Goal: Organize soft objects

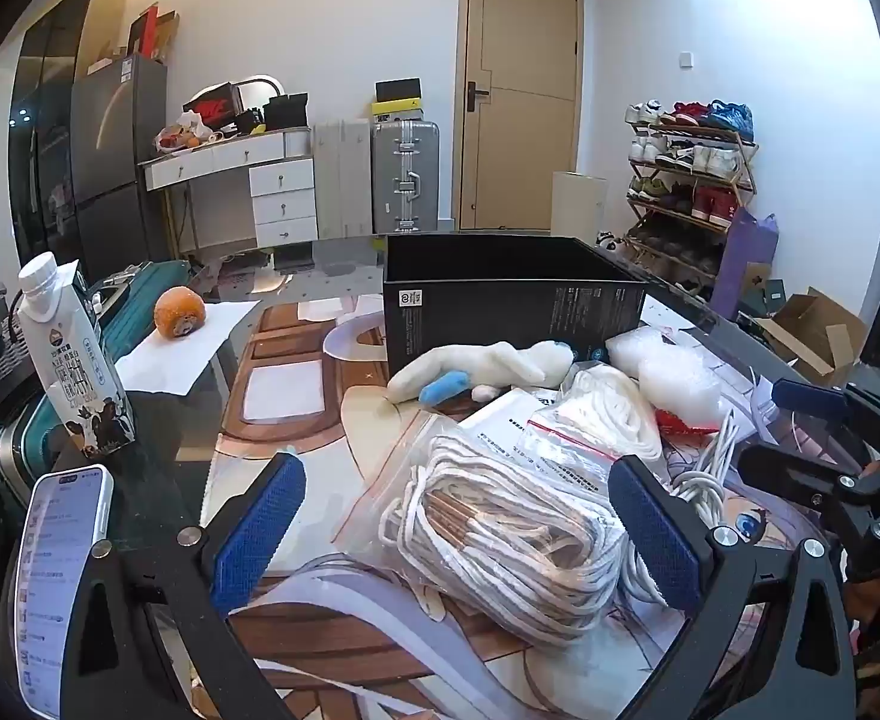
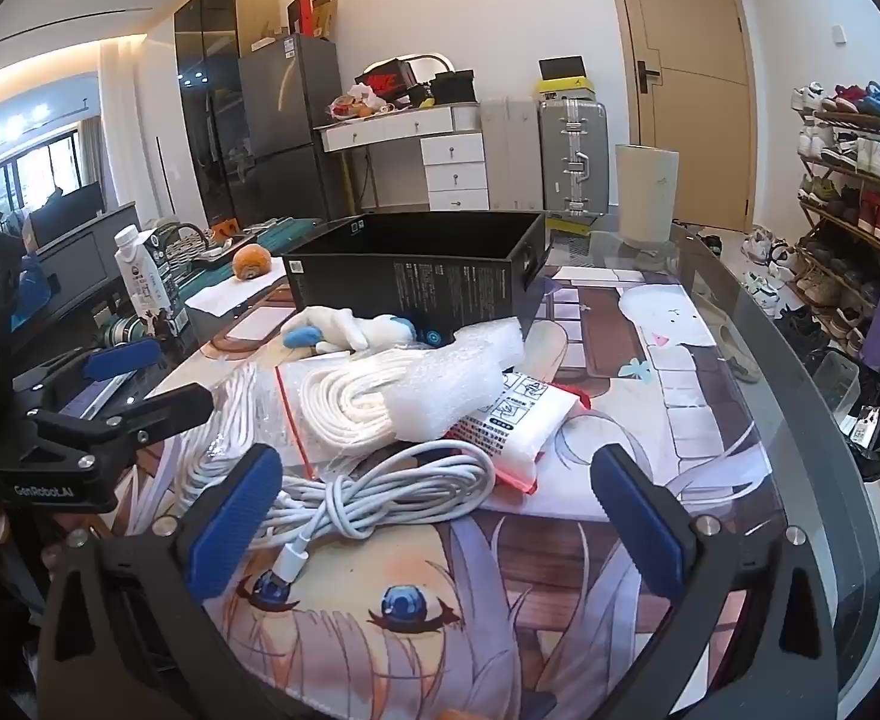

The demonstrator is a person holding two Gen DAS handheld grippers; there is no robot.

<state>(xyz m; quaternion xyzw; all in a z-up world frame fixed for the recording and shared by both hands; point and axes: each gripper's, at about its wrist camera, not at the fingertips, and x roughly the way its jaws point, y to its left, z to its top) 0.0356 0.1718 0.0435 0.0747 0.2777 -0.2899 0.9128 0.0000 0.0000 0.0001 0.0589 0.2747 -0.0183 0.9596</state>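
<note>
Black box (image 2: 416, 276) near glass table (image 2: 758, 396) edge

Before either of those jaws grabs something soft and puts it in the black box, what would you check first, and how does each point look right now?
1. Left gripper open: ok, jaws wide apart around the bag of white rope.
2. Right gripper open: ok, jaws spread, nothing held, with the white cable lying just ahead.
3. Black box open on top: ok, though its floor is hidden.
4. Path to the box clear: not ok, the white plush toy and bubble wrap lie against its front.
5. Grippers apart from each other: ok, but close side by side.
6. Cable free of the pile: cannot tell.
</note>
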